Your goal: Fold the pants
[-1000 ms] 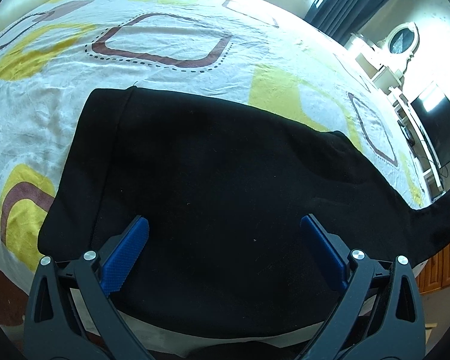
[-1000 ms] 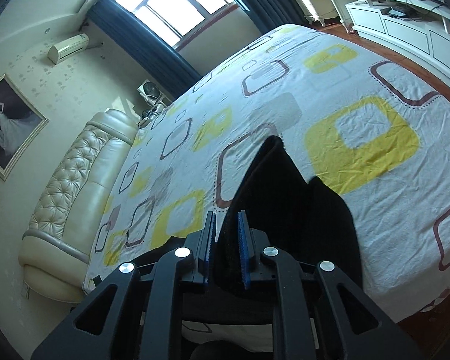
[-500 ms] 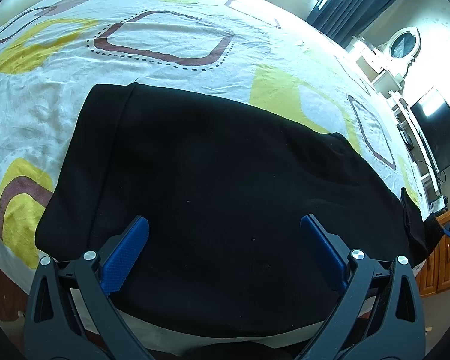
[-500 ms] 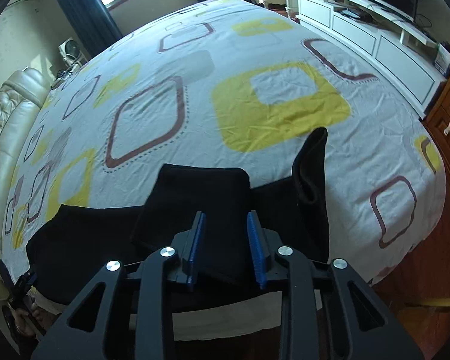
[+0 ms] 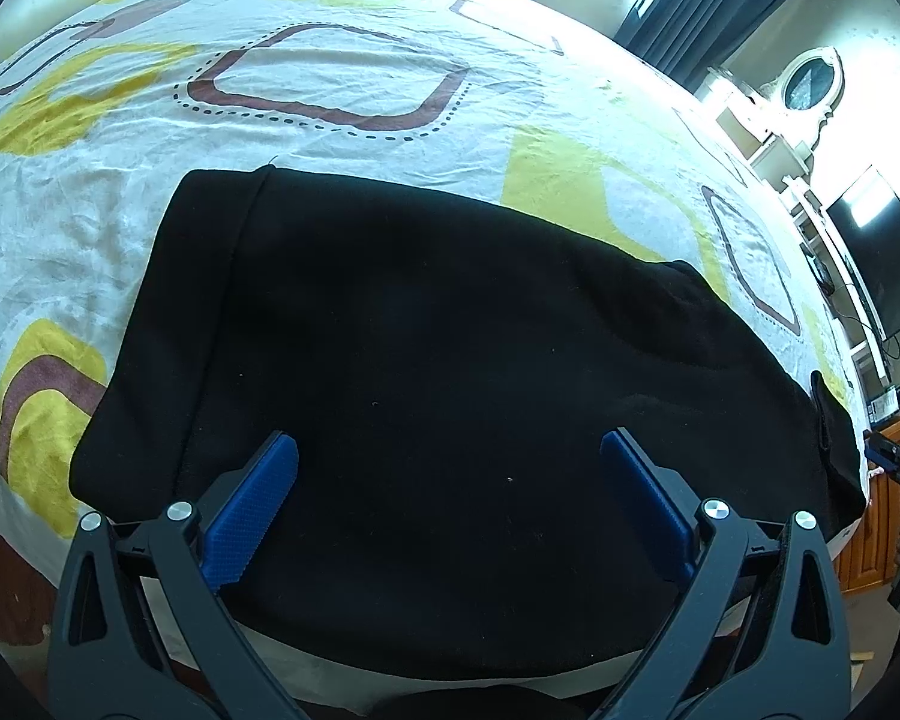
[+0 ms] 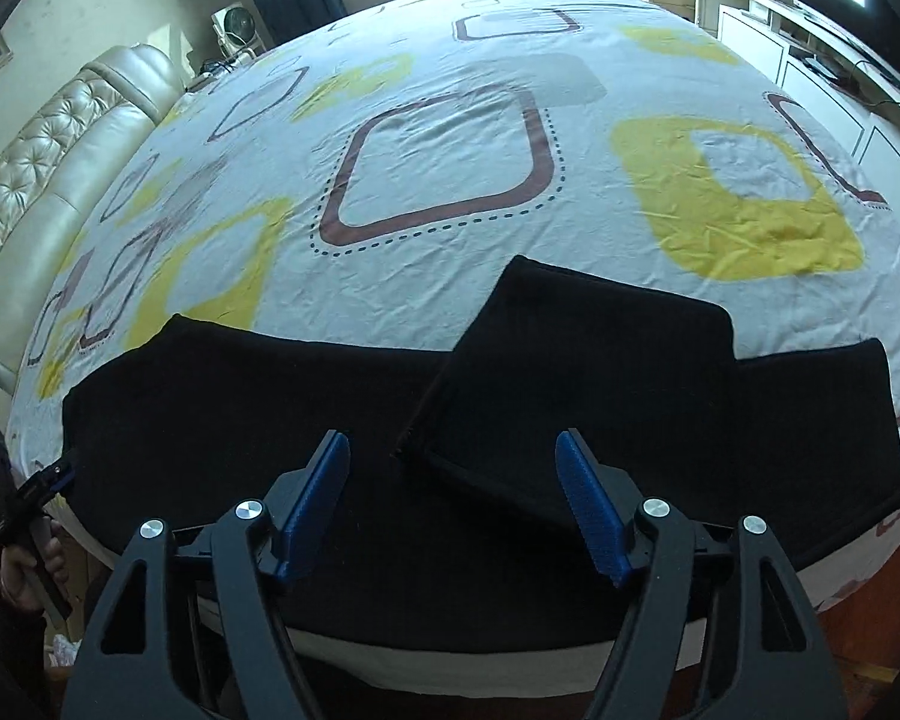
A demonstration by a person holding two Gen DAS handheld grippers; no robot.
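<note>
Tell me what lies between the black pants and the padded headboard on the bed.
Only bare patterned bedsheet, as the right wrist view shows: yellow and brown squares, nothing resting on them, from the black pants to the padded headboard.

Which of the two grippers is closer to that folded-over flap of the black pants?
Right. The right gripper hangs open directly over the folded-over leg end, one corner between its fingers. The left gripper hovers open over the far waist end of the pants.

The pants point(image 6: 570, 396) are plain black. Around them the bed sheet point(image 6: 450, 144) is white, printed with yellow, brown-outlined and grey rounded squares, some edged with dots. Beyond the sheet, a cream tufted headboard point(image 6: 42, 156) and dark blue curtains point(image 5: 708, 6).
</note>
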